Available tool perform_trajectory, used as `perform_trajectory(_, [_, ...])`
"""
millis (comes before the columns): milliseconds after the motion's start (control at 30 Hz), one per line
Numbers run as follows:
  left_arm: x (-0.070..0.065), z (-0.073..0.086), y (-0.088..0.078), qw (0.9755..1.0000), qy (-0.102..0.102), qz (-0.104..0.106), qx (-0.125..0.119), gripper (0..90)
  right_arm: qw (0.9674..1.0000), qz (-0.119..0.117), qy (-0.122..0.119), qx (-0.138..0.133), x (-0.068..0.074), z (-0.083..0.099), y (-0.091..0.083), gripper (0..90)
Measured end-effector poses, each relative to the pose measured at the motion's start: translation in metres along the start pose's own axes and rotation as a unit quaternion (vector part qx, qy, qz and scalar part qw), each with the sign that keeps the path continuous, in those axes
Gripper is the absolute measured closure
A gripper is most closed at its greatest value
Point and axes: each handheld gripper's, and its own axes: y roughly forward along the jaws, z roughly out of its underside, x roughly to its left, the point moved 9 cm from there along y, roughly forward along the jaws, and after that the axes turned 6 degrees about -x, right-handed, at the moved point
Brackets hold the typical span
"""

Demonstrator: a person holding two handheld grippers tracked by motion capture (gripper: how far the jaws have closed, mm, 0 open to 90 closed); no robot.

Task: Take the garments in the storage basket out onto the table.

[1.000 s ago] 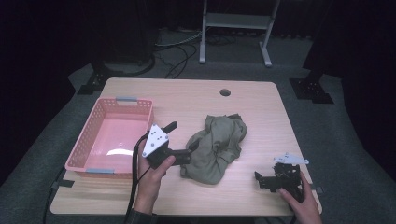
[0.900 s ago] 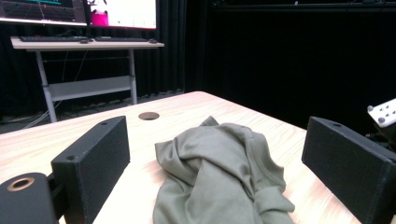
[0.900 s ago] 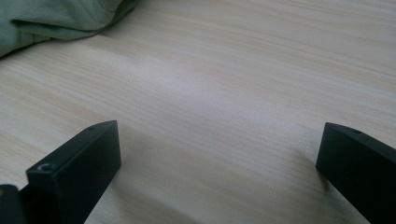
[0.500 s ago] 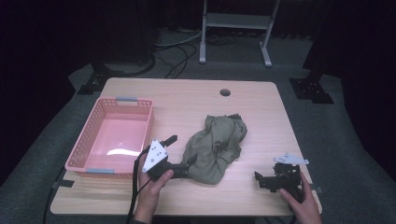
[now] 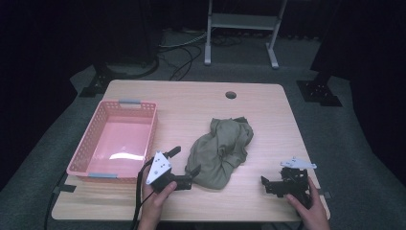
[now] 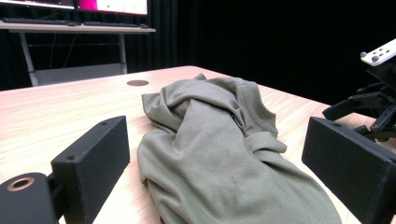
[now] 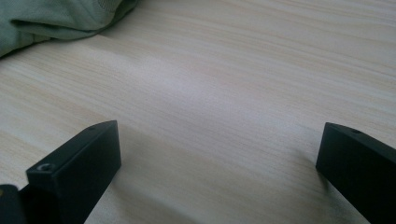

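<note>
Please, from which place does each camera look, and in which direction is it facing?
High view: sits above the person's side, looks forward and down on the table; both hands, the left hand-held gripper and right hand-held gripper show.
Left gripper view: rides low on that gripper, faces the olive cloth between its open jaws.
Right gripper view: rides on its gripper, faces down at bare wood between open jaws.
Shared: all three views show the cloth; the left gripper view and the high view also share the table's round hole.

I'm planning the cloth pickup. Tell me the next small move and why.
Probably close the left gripper on the near edge of the green cloth: its jaws stand open on either side of the cloth's end, low at the table, and nothing is gripped yet.
</note>
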Motion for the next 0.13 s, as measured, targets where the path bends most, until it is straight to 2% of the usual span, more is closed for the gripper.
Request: perform_trajectory(133, [0.0008,0.0036,-0.0009,1.0,-0.001,0.0,-0.002,7.2,1.0,0.0,0.0,0.0,0.0001,0.0,0.0,0.0])
